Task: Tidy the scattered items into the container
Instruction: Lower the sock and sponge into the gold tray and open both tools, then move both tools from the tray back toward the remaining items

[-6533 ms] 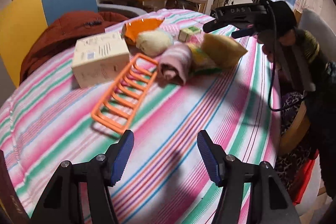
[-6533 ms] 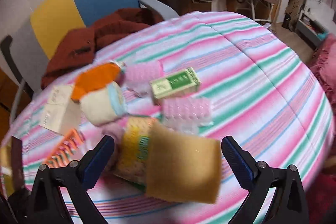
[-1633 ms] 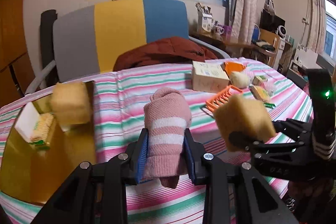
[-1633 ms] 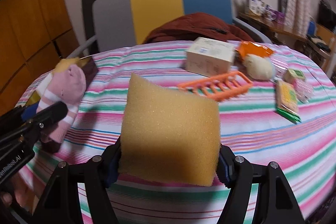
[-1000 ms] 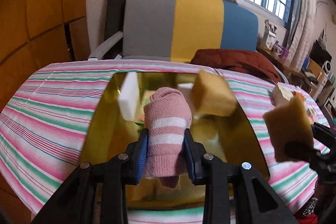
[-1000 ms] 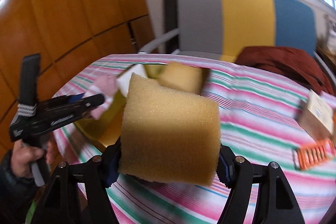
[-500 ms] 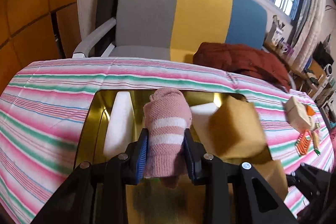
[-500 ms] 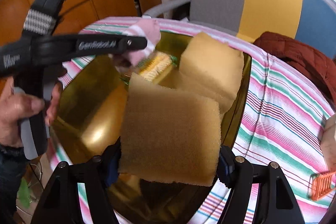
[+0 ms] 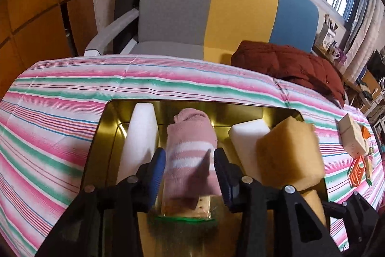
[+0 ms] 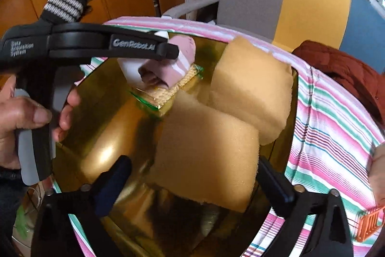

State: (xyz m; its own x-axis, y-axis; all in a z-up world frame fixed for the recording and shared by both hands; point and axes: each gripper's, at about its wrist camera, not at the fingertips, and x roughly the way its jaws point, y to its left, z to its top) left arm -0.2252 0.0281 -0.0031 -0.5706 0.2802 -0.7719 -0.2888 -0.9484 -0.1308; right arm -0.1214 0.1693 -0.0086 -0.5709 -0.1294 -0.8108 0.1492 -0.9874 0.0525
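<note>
A gold tray (image 9: 192, 103) (image 10: 96, 136) lies on the striped tablecloth. My left gripper (image 9: 190, 170) hangs over it with its jaws opening. The rolled pink sock (image 9: 190, 148) (image 10: 180, 62) lies between the pads on a yellow scrub pad pack (image 10: 168, 93), no longer squeezed. My right gripper (image 10: 193, 175) is opening wide. A tan sponge (image 10: 207, 155) rests in the tray between its fingers, with a gap on the left side. A second tan sponge (image 9: 288, 153) (image 10: 252, 93) and two white blocks (image 9: 142, 136) (image 9: 247, 136) also lie in the tray.
A grey, yellow and blue chair (image 9: 216, 16) with a dark red jacket (image 9: 288, 64) stands behind the table. To the right on the cloth are a cardboard box (image 9: 351, 139) and an orange rack (image 9: 358, 170) (image 10: 370, 223). A hand (image 10: 24, 117) holds the left gripper's handle.
Both grippers came down over the gold tray. The left jaws widened and the sock settled onto the scrub pad pack. The right jaws spread wide and the sponge dropped into the tray.
</note>
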